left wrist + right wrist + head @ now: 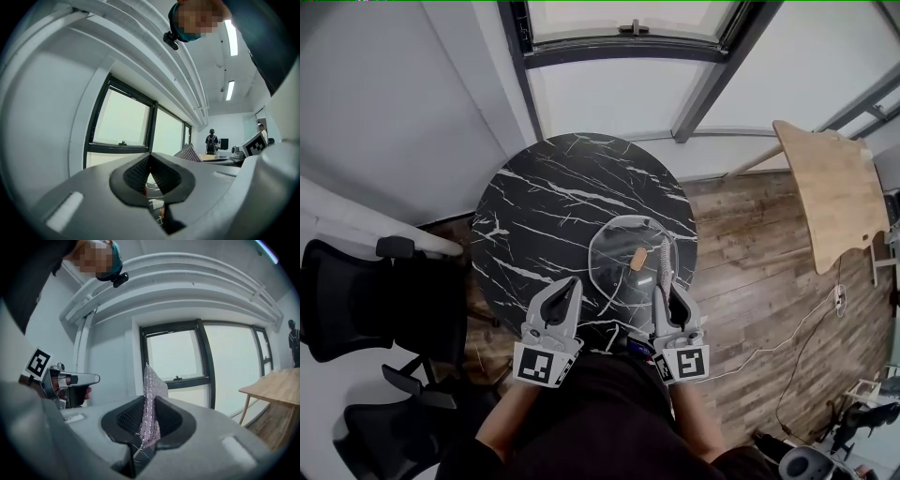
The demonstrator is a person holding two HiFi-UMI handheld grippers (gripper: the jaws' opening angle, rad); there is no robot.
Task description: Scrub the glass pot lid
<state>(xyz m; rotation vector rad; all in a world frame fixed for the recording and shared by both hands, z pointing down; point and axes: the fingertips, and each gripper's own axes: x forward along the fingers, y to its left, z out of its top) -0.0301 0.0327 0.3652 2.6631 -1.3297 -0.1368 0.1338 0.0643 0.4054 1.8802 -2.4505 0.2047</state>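
The glass pot lid (pixel 630 267) is found flat on the round black marble table (pixel 544 197), toward its near edge and right of its middle, wooden knob (pixel 637 259) up; laid so, the domed glass is open to a wipe from above. Both tongs are held just over the near edge, tips pointed away from the person. The right tongs (pixel 662 289) are pinched on a glittering mesh scrubbing cloth (pixel 664 258). In the right gripper view the cloth (pixel 152 394) is seen clamped by its lower part between the ribbed pads, the free end standing above the tongs (pixel 149 420). This is judged a grip that leaves a loose flap for rubbing. From the head view the flap is lined up over the right part of the lid, but whether it touches the glass cannot be told. The left tongs (pixel 574 281) are pressed together on nothing, as shown by the pads meeting in the left gripper view (pixel 150 159). They are placed just beside the lid's near left rim, likely so that the lid can be steadied. No contact with the rim is made out. Scrubbing is judged not yet begun.
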